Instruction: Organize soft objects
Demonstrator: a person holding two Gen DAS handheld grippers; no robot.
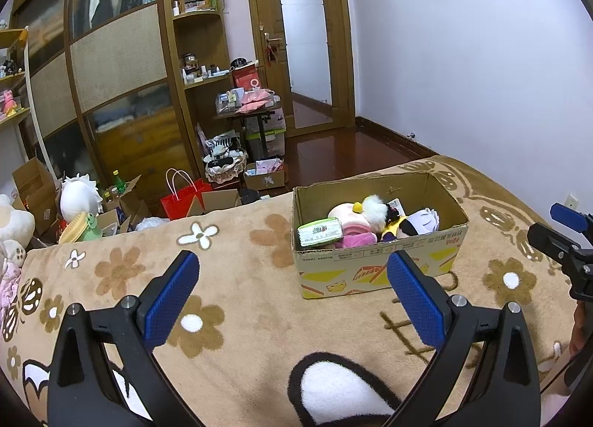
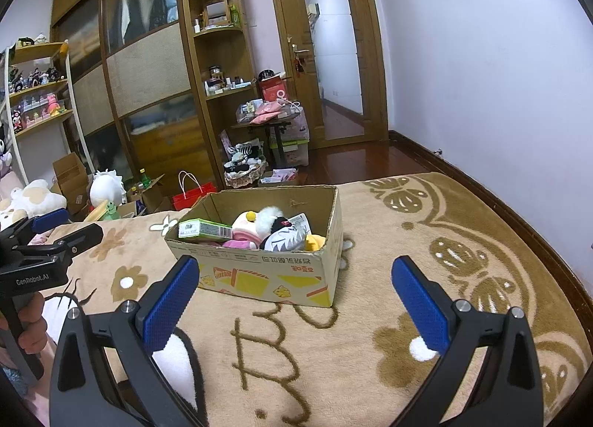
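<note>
A cardboard box (image 1: pixel 378 260) stands on a tan flowered blanket (image 1: pixel 241 278); it also shows in the right wrist view (image 2: pixel 267 271). It holds a green tissue pack (image 1: pixel 319 231), a pink plush (image 1: pixel 352 227), a white fluffy toy (image 1: pixel 374 208) and other soft toys. My left gripper (image 1: pixel 292 271) is open and empty, short of the box's near left side. My right gripper (image 2: pixel 296 275) is open and empty, in front of the box. The right gripper also shows at the far right of the left wrist view (image 1: pixel 567 238).
Past the bed edge the floor is cluttered: a red paper bag (image 1: pixel 183 201), open cartons (image 1: pixel 33 186), a white plush (image 1: pixel 79 197), a basket (image 1: pixel 226 164). A wardrobe (image 1: pixel 111 75) and a door (image 1: pixel 304 41) stand behind. The wall runs along the right.
</note>
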